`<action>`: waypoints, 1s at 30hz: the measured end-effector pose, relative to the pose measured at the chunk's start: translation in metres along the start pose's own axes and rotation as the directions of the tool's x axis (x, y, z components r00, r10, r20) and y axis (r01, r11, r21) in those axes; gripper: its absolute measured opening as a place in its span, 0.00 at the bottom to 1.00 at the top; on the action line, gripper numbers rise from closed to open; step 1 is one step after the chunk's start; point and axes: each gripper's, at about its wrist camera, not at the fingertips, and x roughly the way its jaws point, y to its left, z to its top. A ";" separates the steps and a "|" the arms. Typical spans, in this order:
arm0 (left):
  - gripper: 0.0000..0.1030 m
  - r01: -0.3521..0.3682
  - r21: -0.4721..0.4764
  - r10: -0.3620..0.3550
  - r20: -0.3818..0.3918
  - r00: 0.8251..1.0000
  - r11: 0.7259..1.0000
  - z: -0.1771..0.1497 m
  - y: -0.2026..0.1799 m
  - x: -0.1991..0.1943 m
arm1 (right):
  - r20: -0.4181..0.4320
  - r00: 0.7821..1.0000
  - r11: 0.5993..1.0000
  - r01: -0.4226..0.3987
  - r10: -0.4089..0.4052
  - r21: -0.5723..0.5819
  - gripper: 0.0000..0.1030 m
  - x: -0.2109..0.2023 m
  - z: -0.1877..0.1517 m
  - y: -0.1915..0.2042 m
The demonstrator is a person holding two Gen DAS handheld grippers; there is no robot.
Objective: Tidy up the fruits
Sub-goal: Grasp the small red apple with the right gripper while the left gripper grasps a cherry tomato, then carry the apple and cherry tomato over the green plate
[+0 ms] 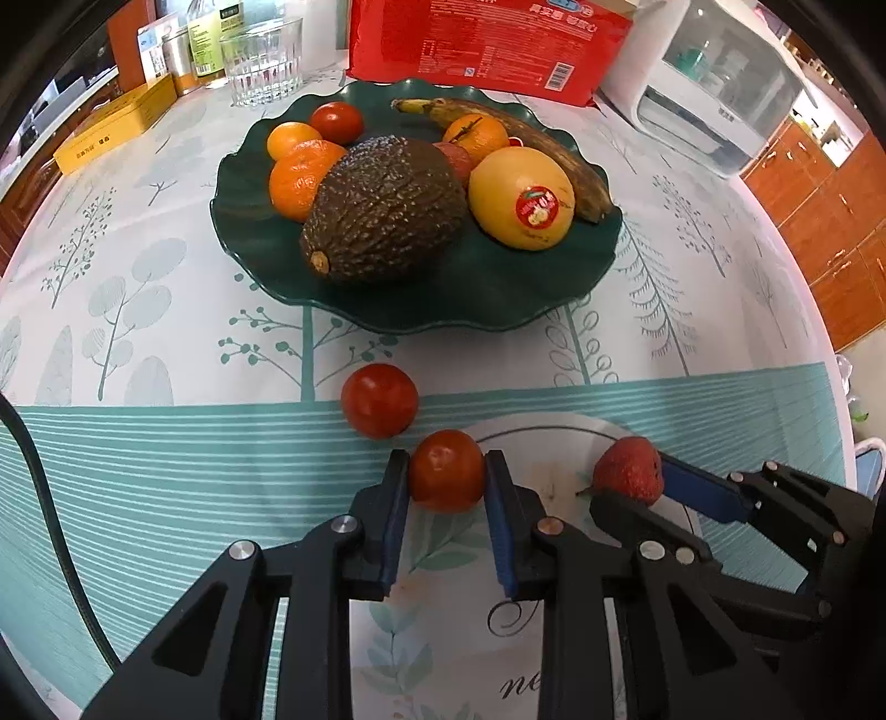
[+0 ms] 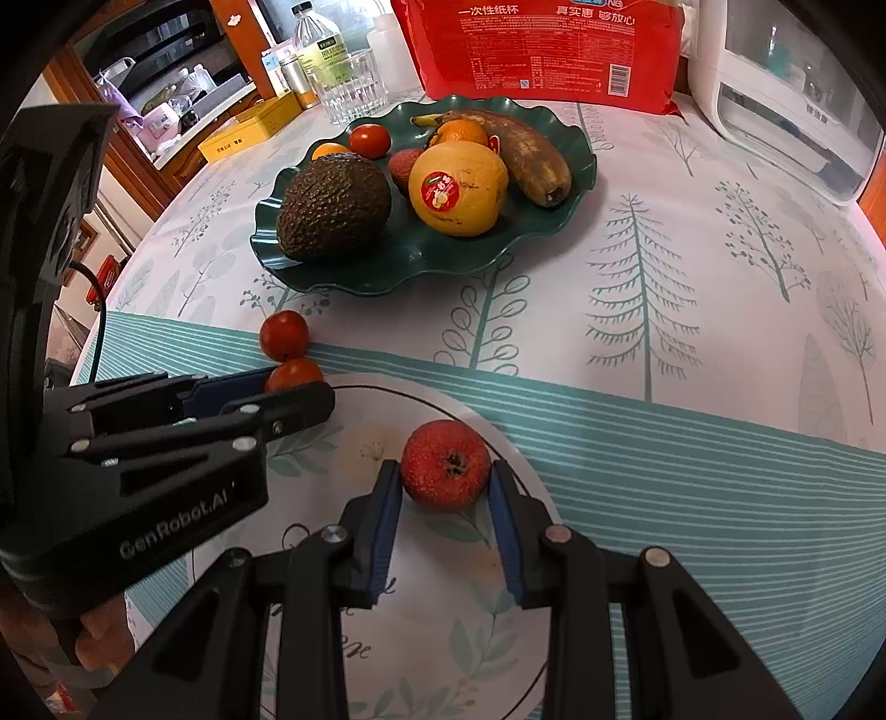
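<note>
My left gripper (image 1: 447, 476) is shut on a small red tomato (image 1: 447, 477) at the far rim of a white floral plate (image 1: 443, 637). My right gripper (image 2: 444, 479) is shut on a rough red lychee (image 2: 446, 464) over the same plate (image 2: 443, 609); the lychee also shows in the left wrist view (image 1: 629, 471). A second tomato (image 1: 379, 401) lies on the tablecloth just beyond. A dark green wavy plate (image 1: 443, 293) holds an avocado (image 1: 382, 210), a yellow citrus with a sticker (image 1: 520, 196), tangerines (image 1: 302, 177), a tomato (image 1: 336, 122) and a brown banana (image 1: 526, 138).
At the back stand a red paper-cup pack (image 1: 487, 44), a drinking glass (image 1: 263, 63), a bottle (image 1: 213, 39), a yellow box (image 1: 119, 130) and a white appliance (image 1: 714, 94). The table edge curves off at right, with wooden cabinets (image 1: 830, 221) beyond.
</note>
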 end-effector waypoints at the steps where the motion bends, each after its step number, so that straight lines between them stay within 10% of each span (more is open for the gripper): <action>1: 0.24 0.001 0.002 -0.001 -0.003 1.000 1.000 -0.001 0.001 -0.001 | -0.001 1.000 1.000 0.000 0.000 0.000 0.31 0.000 0.000 0.001; 20: 0.24 0.013 0.017 -0.014 0.030 0.999 1.000 -0.014 0.022 -0.061 | 0.025 0.999 0.999 -0.025 0.024 0.024 0.31 -0.039 0.008 0.022; 30: 0.24 -0.028 0.052 0.019 0.170 0.985 0.998 0.050 0.041 -0.140 | 0.179 0.981 0.997 0.073 -0.073 0.008 0.31 -0.119 0.095 0.032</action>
